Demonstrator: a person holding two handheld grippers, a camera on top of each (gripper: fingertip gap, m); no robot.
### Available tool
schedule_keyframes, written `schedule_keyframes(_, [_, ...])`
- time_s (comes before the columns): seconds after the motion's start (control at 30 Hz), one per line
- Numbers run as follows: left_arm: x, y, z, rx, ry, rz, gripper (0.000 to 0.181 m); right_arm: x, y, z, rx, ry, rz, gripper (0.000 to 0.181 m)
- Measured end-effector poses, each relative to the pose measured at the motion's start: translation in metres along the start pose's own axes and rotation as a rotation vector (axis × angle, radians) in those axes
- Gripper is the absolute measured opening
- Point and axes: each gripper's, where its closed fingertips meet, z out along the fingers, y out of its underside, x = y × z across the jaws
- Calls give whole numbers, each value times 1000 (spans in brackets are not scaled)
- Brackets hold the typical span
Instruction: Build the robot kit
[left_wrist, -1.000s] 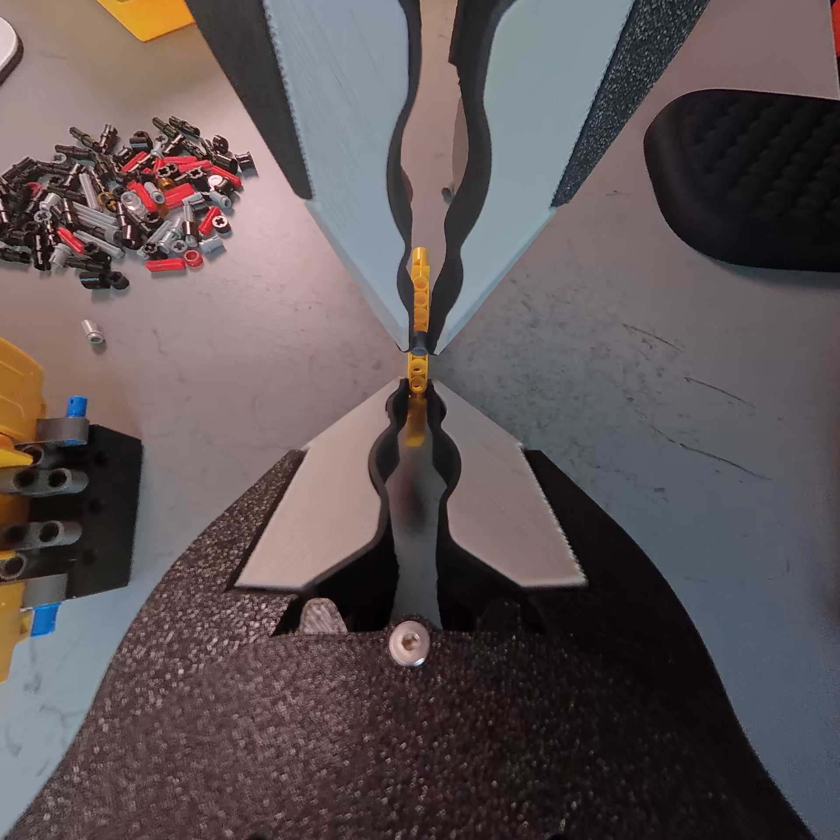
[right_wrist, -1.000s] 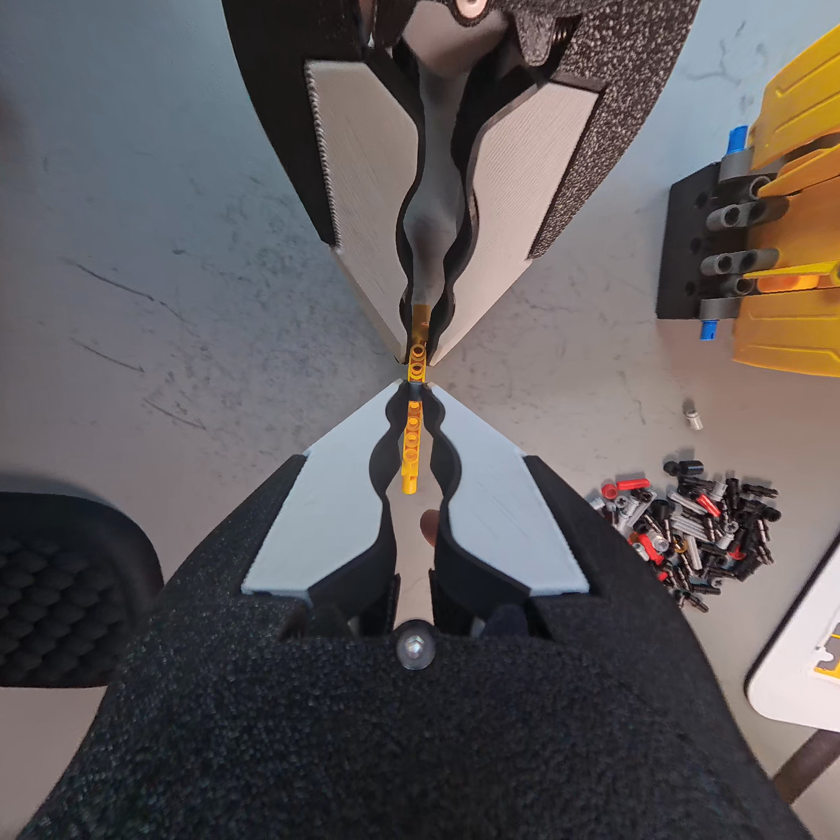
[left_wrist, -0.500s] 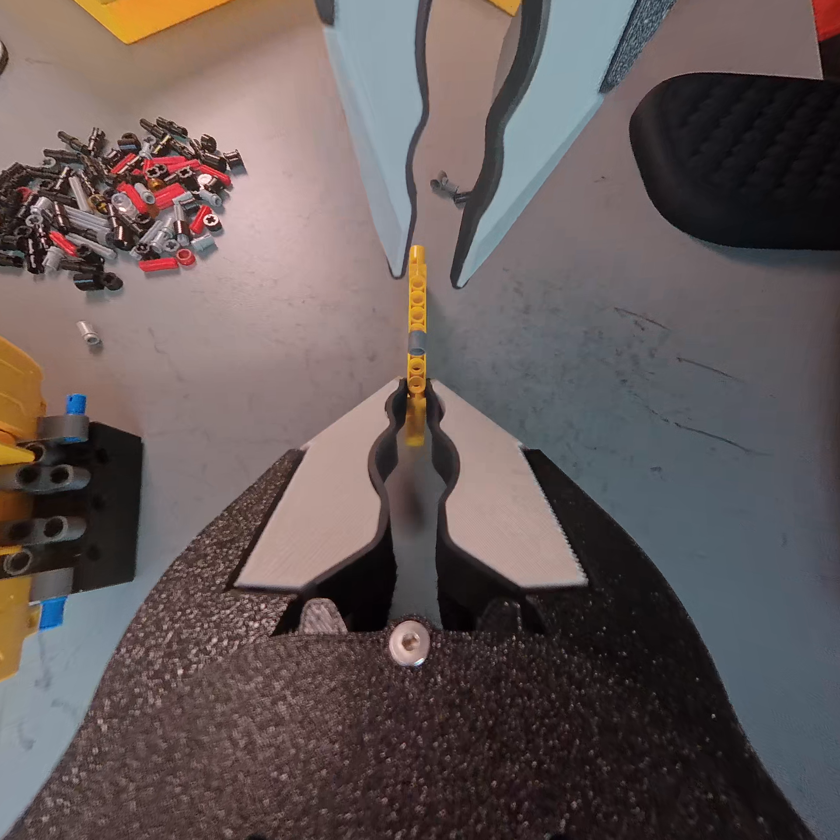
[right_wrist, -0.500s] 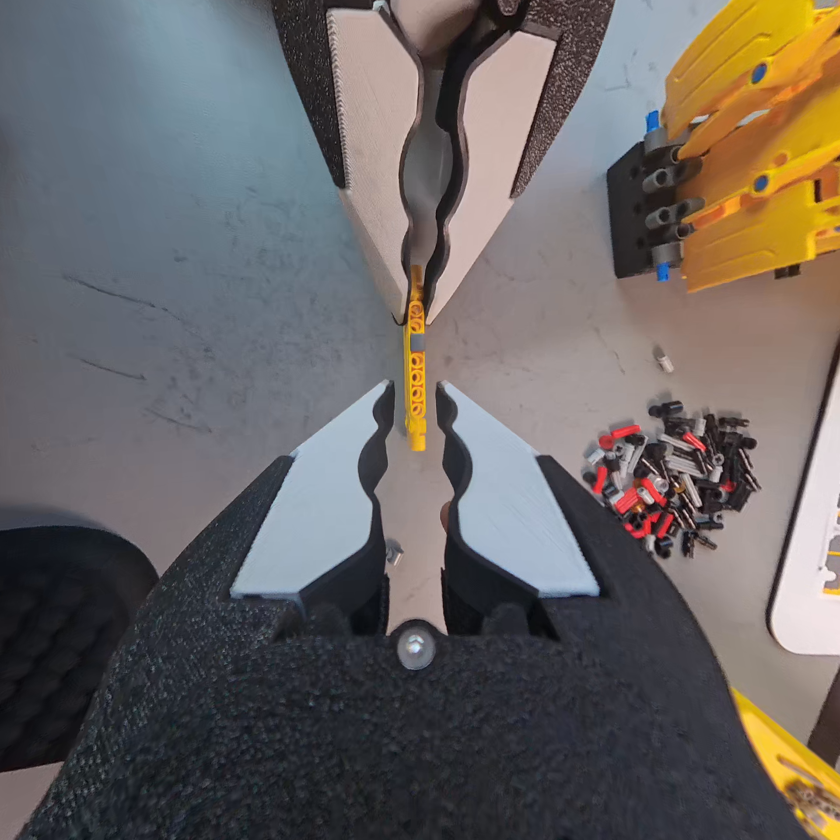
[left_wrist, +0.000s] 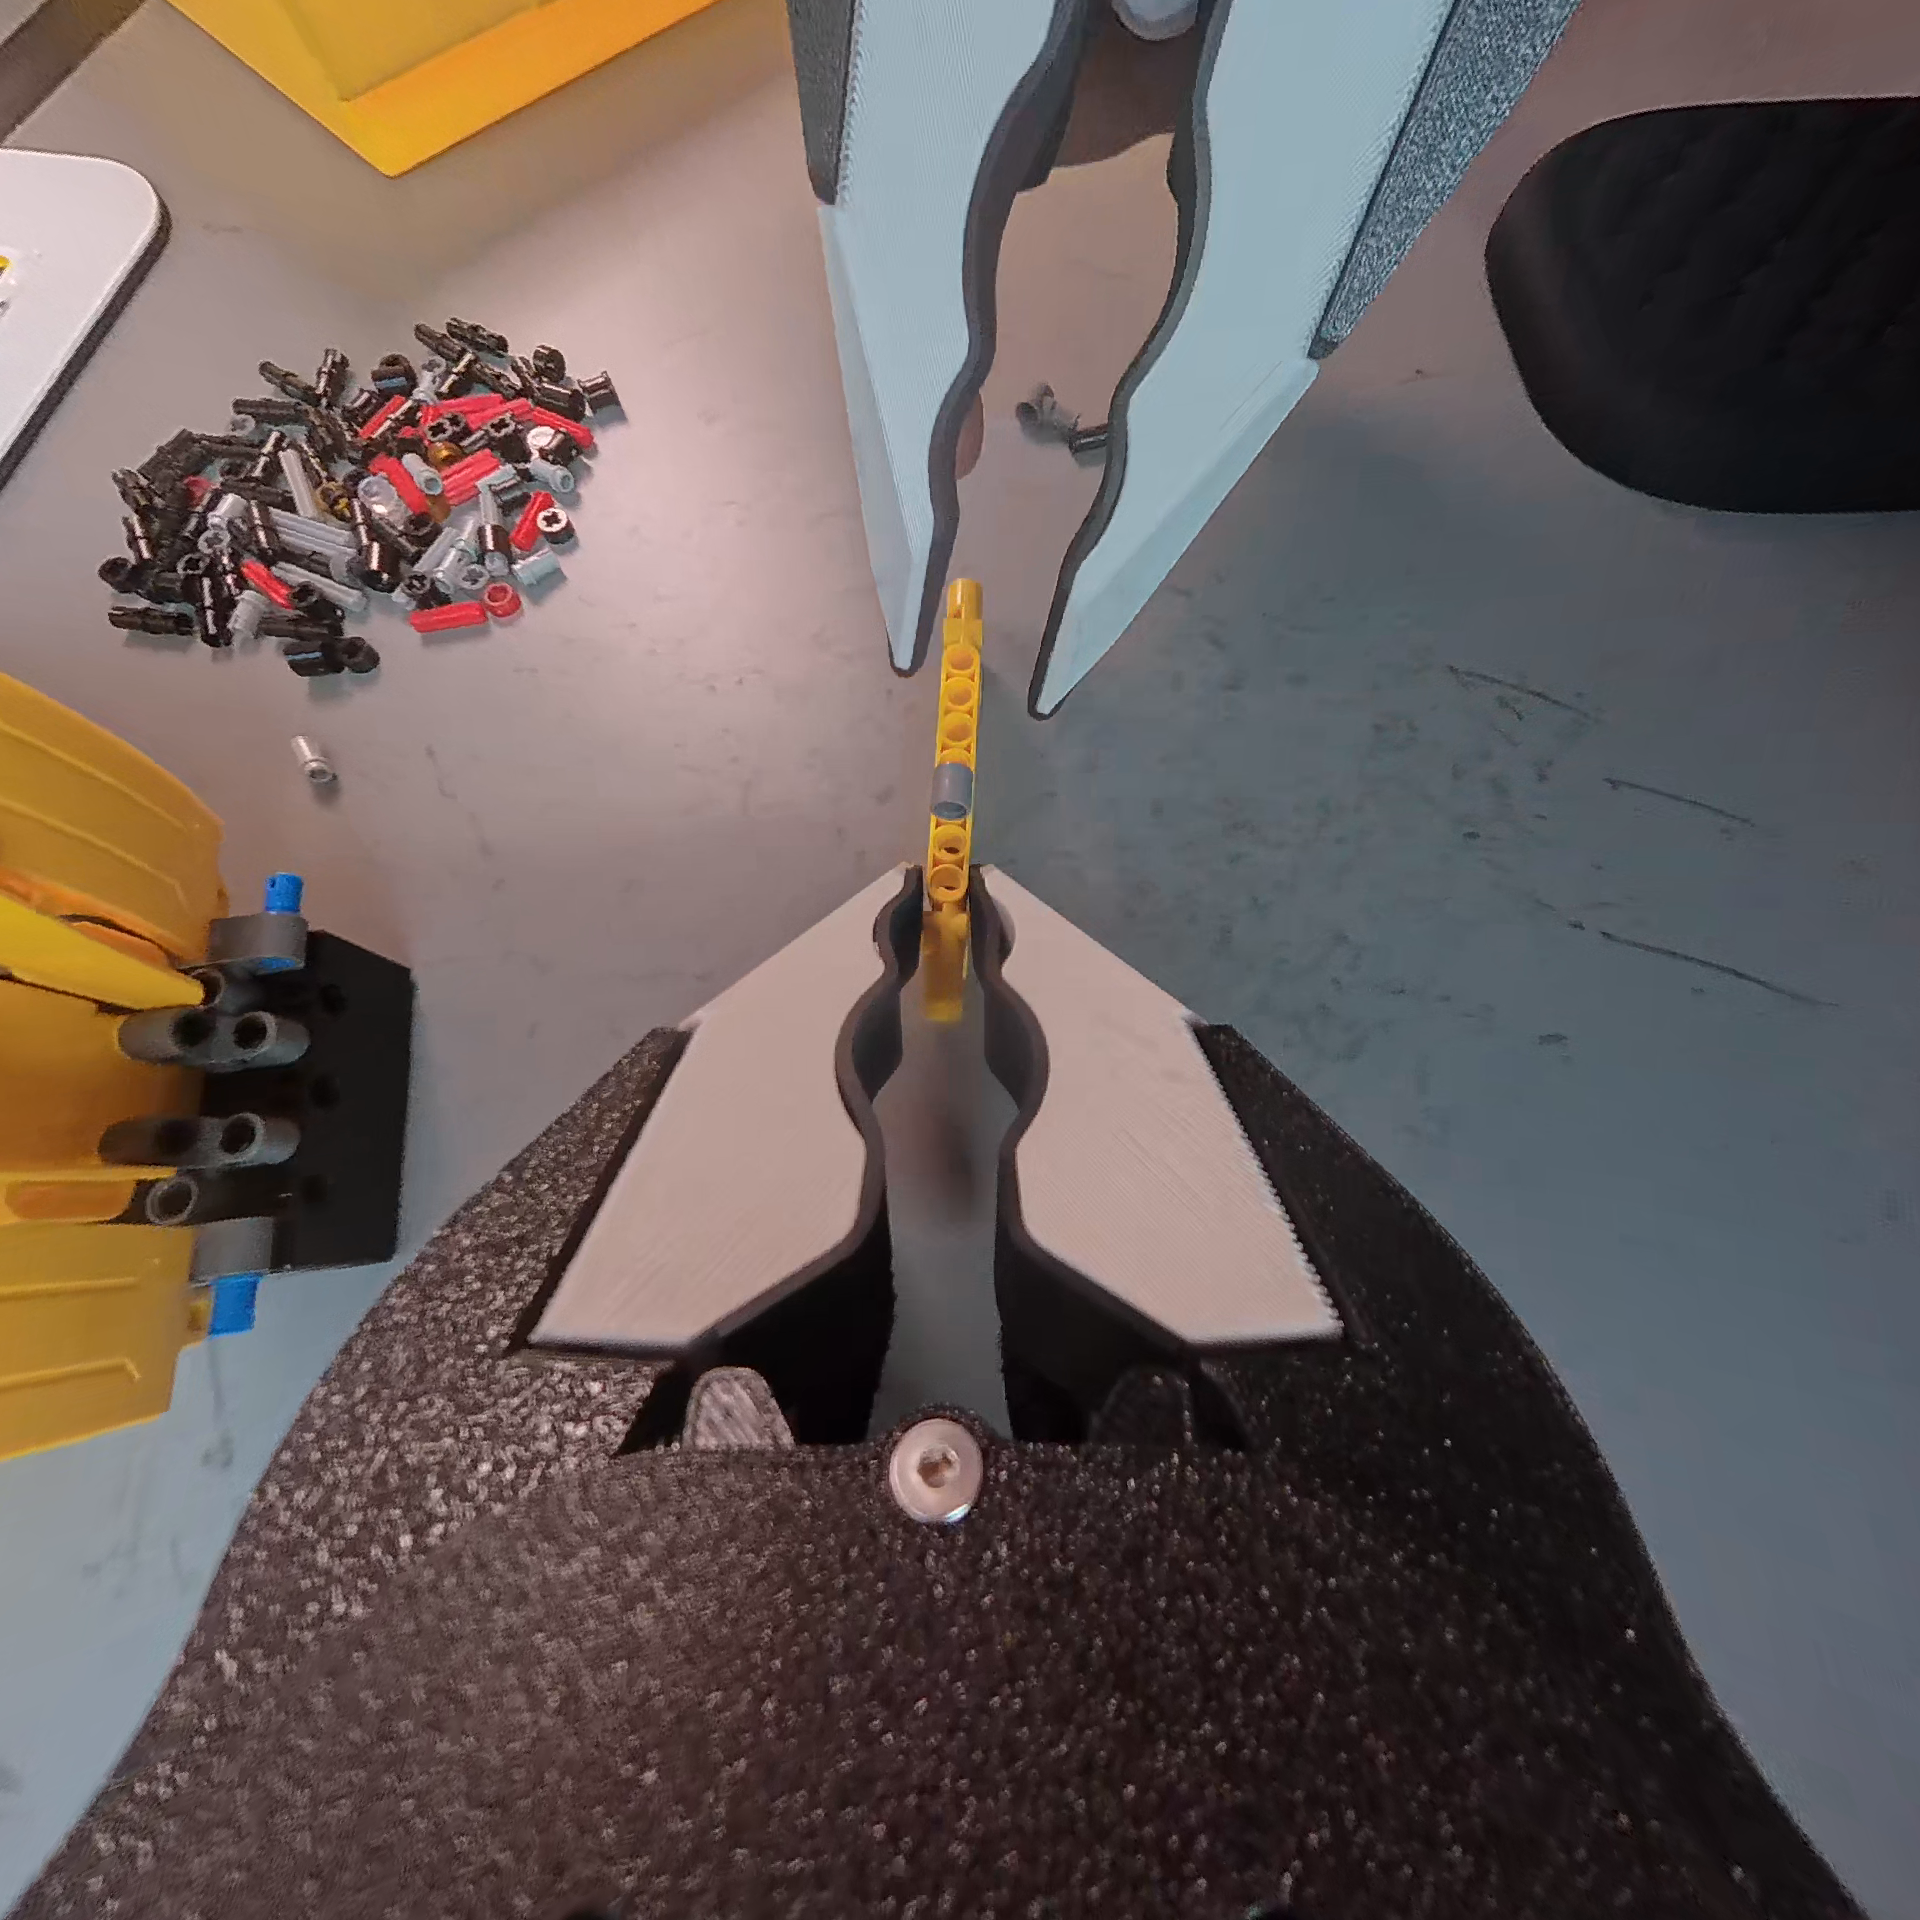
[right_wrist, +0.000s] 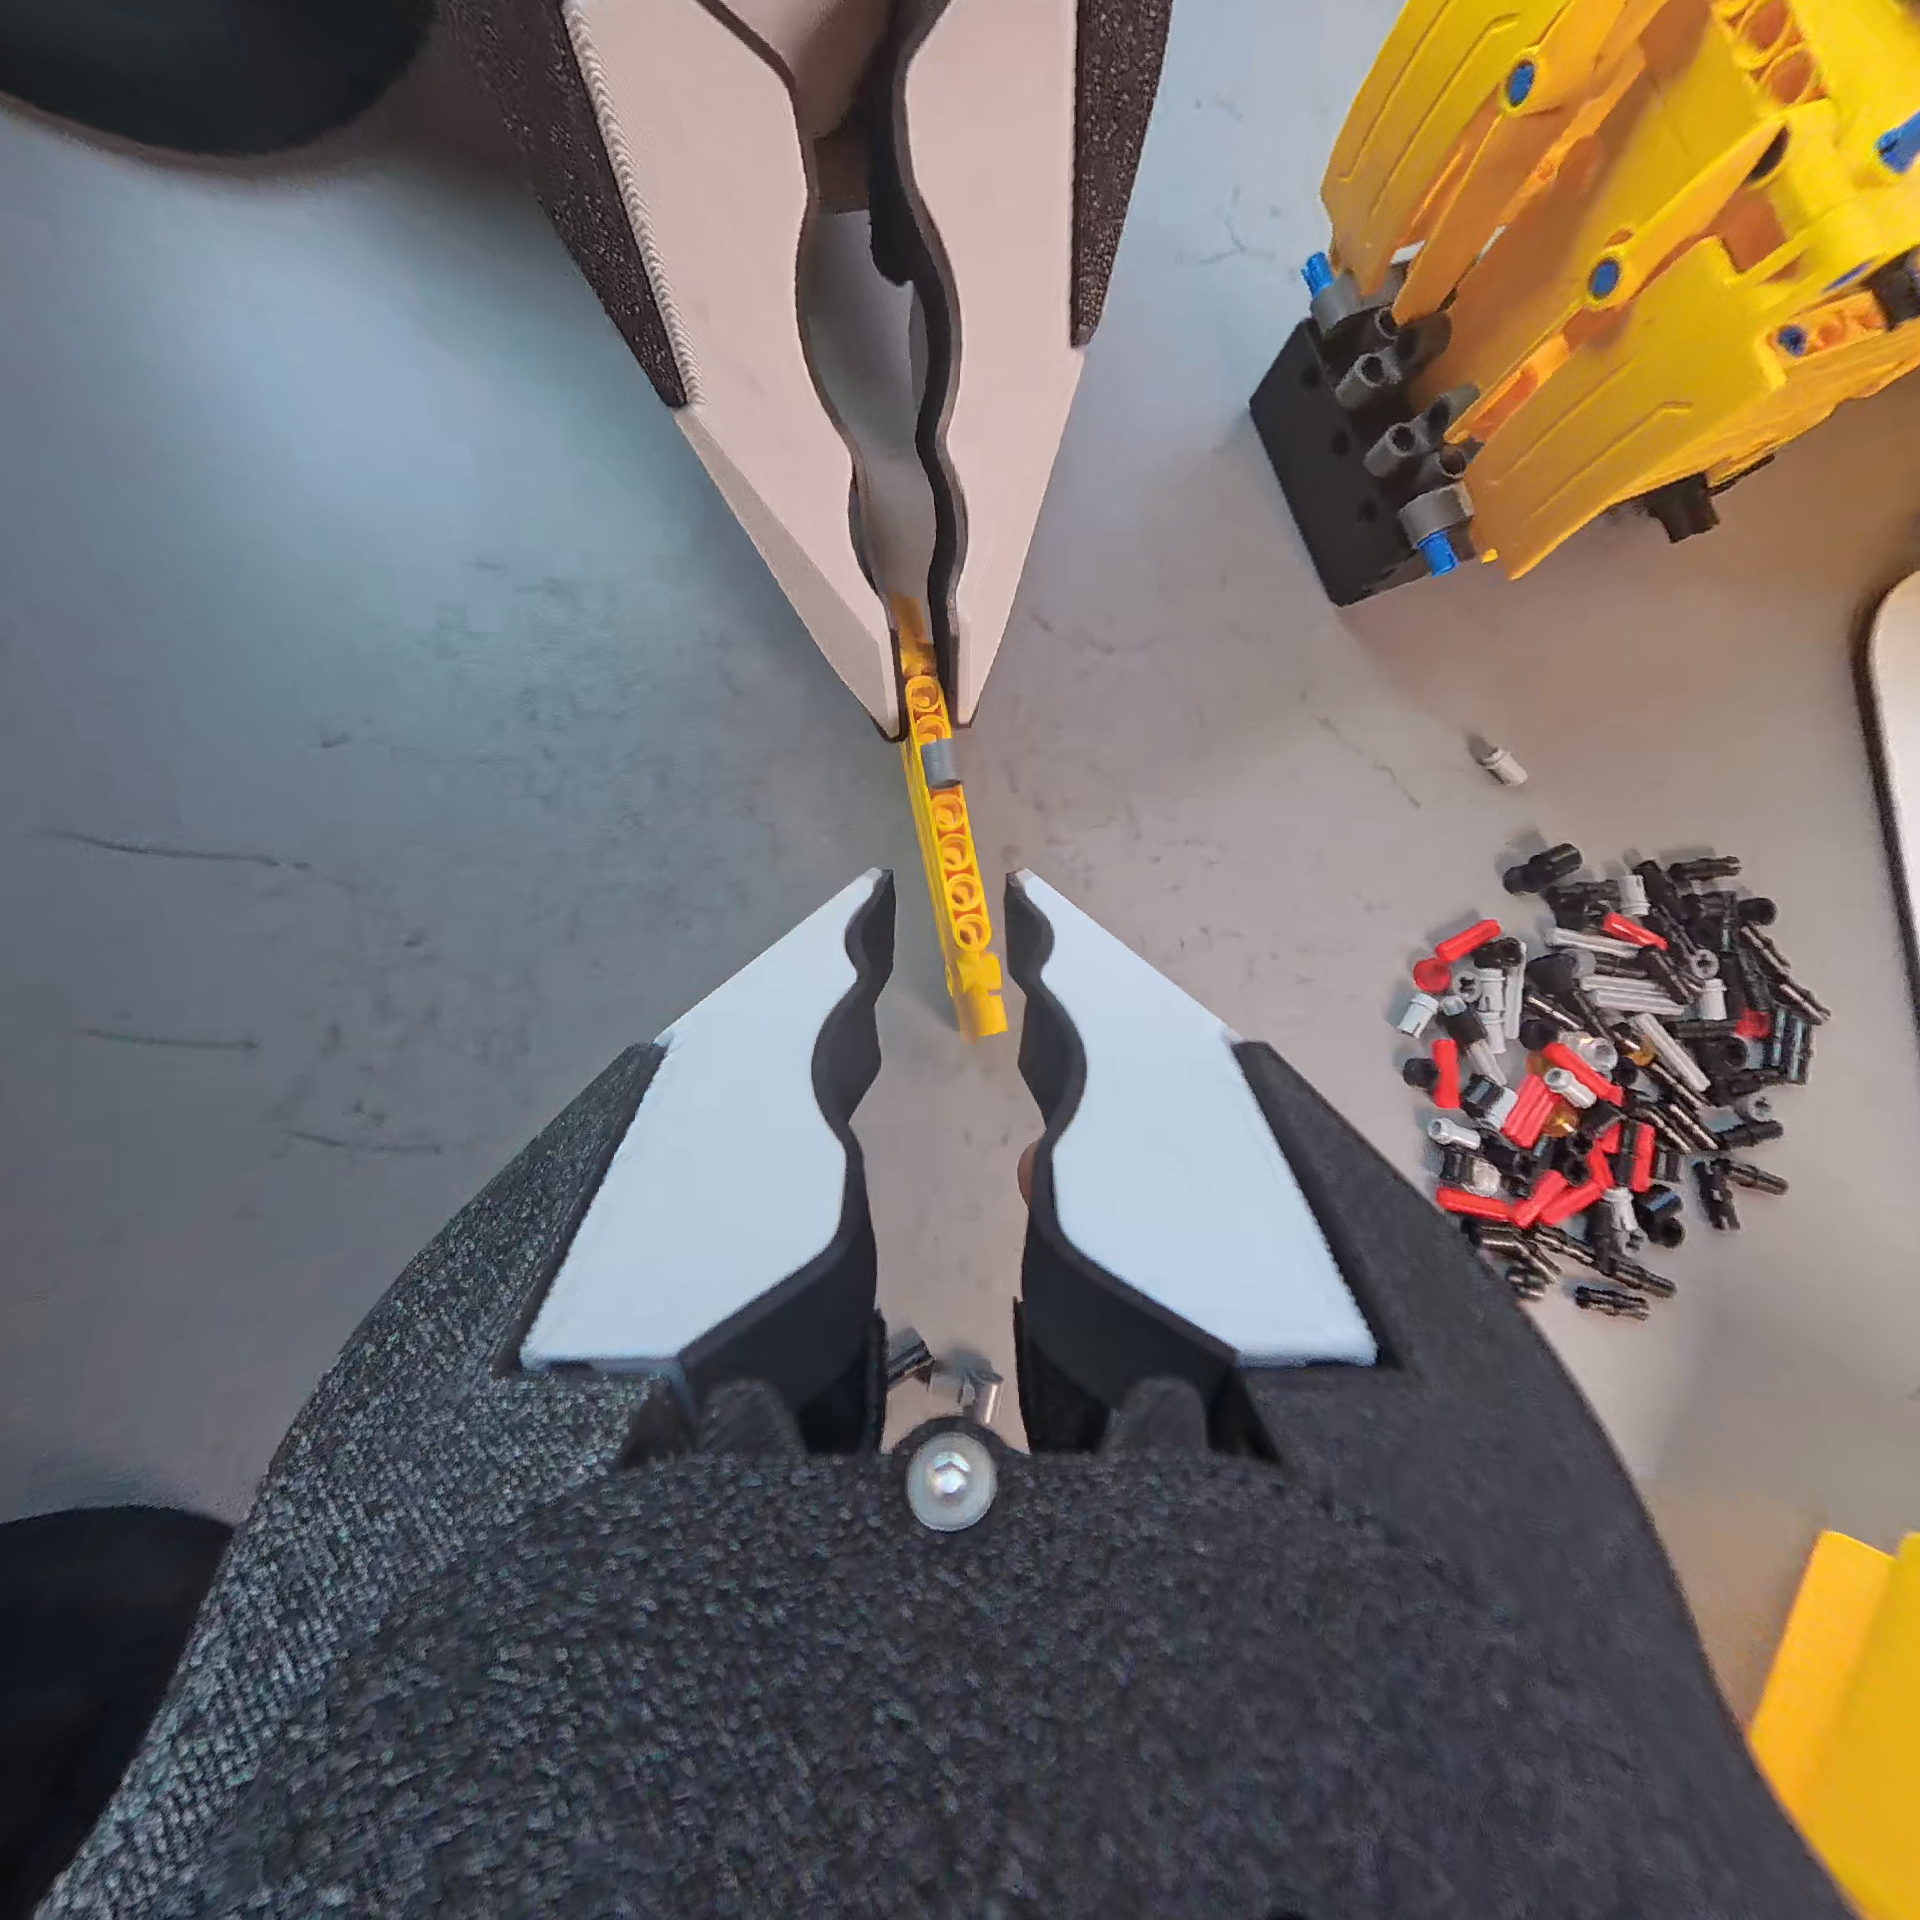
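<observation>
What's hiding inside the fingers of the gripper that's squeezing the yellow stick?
The left gripper is shut on one end of the yellow beam. That end pokes into the hollow between its fingers. The pinched sides are covered. The right gripper is open.

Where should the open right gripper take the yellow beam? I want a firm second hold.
On the free end of the yellow beam, past the grey sleeve. Come in end-on, opposite the left gripper that clamps the other end, closing on the beam's flat holed faces.
</observation>
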Motion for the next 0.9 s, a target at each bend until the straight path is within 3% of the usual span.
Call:
schedule_keyframes(0.23, [-6,1,-4,9,-29,-5,9,7,7,4,62,40,62,21])
schedule_keyframes(0.37, [-7,1,-3,8,-43,0,9,7,7,4,81,49,66,8])
schedule_keyframes(0.6, [-7,2,-4,7,-46,3,9,7,6,4,128,54,97,10])
schedule_keyframes(0.77, [-9,3,-6,10,-43,32,7,20,0,-18,216,86,182,16])
schedule_keyframes(0.9, [-13,3,-8,19,-57,33,10,26,18,-37,177,135,227,17])
